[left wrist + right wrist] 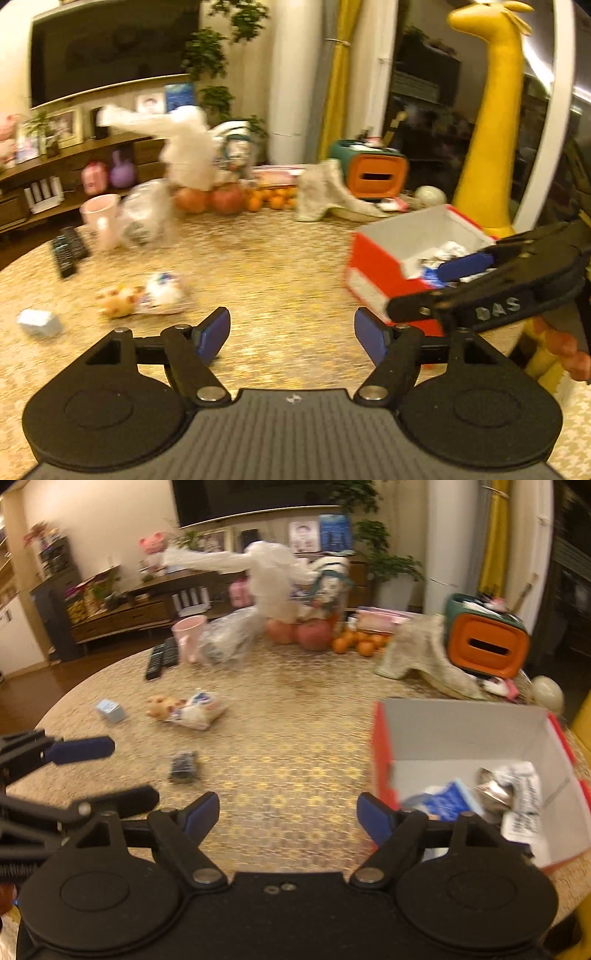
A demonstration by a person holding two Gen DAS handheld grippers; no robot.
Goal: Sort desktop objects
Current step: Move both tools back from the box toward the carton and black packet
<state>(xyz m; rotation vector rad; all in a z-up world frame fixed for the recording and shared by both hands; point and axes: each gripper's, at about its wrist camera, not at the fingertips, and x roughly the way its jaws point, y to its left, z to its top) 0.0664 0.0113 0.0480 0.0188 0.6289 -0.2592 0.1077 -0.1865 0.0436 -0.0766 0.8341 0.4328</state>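
Left tongs point(291, 334) and right tongs point(287, 815) both released, nothing between them, above the patterned desk point(295, 709), red box point(384, 753) of blurred wrappers at right, small dark object point(183, 766) only in right view, snack packet point(162, 291) smeared.

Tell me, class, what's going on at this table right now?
A person is sorting clutter with two handheld grippers. Both the left gripper and the right gripper are open and empty. The red box already holds some wrappers. A snack packet, a small blue box and a dark item lie loose on the table.
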